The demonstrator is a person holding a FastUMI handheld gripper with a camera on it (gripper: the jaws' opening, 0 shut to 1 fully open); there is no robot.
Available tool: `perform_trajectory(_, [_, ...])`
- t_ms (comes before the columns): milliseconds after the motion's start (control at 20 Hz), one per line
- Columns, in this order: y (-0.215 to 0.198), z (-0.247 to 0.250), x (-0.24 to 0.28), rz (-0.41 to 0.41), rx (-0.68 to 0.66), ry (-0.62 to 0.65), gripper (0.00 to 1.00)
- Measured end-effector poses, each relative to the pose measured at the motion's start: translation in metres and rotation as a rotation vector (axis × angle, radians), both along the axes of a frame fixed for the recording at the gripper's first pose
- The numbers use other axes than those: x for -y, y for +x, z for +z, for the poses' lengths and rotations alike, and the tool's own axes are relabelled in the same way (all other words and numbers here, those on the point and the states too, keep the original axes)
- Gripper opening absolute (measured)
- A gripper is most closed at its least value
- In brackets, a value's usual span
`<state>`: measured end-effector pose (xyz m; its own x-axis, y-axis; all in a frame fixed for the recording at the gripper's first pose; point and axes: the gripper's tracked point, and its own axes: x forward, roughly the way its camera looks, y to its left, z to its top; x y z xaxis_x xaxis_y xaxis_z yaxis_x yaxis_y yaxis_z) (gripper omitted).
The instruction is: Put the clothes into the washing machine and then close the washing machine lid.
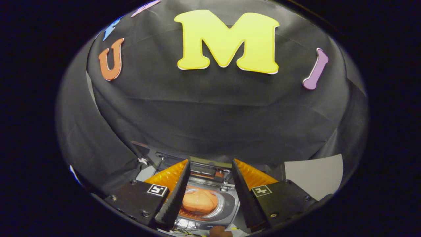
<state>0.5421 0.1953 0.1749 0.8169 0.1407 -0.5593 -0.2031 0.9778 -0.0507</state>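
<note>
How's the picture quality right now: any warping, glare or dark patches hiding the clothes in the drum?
Gripper view: strong fisheye warping, with straight edges bowed. The orange clothes in the washing machine are brightly lit and slightly soft, with a shiny drum rim. The open hand-held gripper has sharp fingers. The black cloth wall is dim.

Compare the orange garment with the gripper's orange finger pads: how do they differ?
The orange garment is smooth, rounded and bunched inside the washing machine drum; the finger pads are ribbed, flat and wedge-shaped. The garment lies below the open gripper; the pads stand apart, touching nothing. Both are orange.
</note>
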Motion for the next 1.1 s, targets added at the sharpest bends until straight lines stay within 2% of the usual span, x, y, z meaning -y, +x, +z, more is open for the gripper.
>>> perform_trajectory(600, [0.076, -0.035, -0.023, -0.006, -0.065, 0.045, 0.79])
perform_trajectory(1100, [0.109, -0.066, -0.043, -0.029, -0.111, 0.099, 0.79])
